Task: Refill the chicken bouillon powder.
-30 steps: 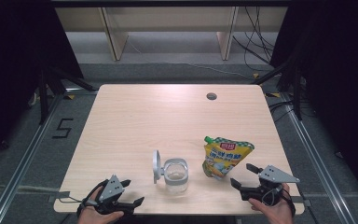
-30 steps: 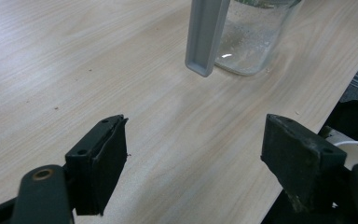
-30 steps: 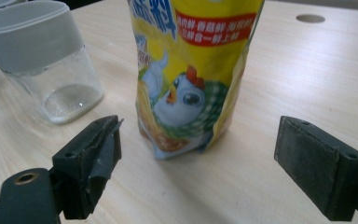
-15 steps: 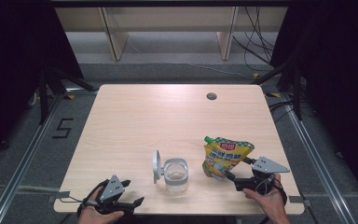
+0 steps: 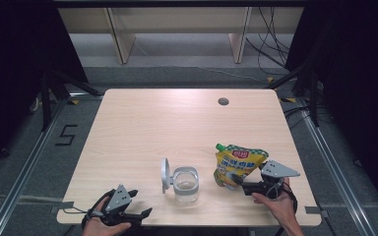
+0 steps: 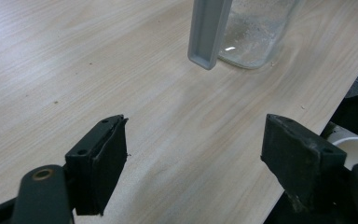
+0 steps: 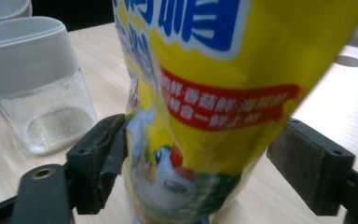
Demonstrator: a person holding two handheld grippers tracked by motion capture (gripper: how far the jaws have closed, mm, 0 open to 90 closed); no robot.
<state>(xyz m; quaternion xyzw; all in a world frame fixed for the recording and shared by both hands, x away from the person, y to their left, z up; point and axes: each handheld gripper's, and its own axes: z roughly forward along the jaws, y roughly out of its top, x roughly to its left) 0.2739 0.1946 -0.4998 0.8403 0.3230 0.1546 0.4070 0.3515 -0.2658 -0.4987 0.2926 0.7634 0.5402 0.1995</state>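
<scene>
While lying slack on the wooden table (image 5: 177, 128), well clear of everything else: a glass jar (image 5: 185, 184) near the front edge, grey flip lid (image 5: 165, 175) swung open and standing on edge at its left side. Stood just right of the jar, apart from it: a yellow stand-up spout pouch (image 5: 236, 166), green cap at its upper left corner, leaning a little. Farther back on the table, a small round cable hole (image 5: 223, 102). Nothing lay between jar and pouch; nothing blocked either gripper's path.

Printed on the pouch: blue Chinese characters on yellow, a red band with white characters below them, a small red logo near the top, a cartoon figure lower down; too blurred to read out.

Held at the front left corner by a hand: left gripper (image 5: 137, 214), jaws wide apart over bare wood, touching nothing. Seen along its jaws (image 6: 193, 158): the lid's grey edge (image 6: 208, 32) and the jar's glass base (image 6: 256, 32) ahead, well beyond the pads.

Held at the pouch's lower right: right gripper (image 5: 239, 184). Seen along its own jaws (image 7: 196, 168): the pouch (image 7: 205, 93) squarely between the pads, jaws just beginning to close around it. Left pad at or almost at the film, contact not certain; right pad clearly off it with a gap showing. Not yet clamped. Jar (image 7: 37, 93) visible off to the left, behind.
</scene>
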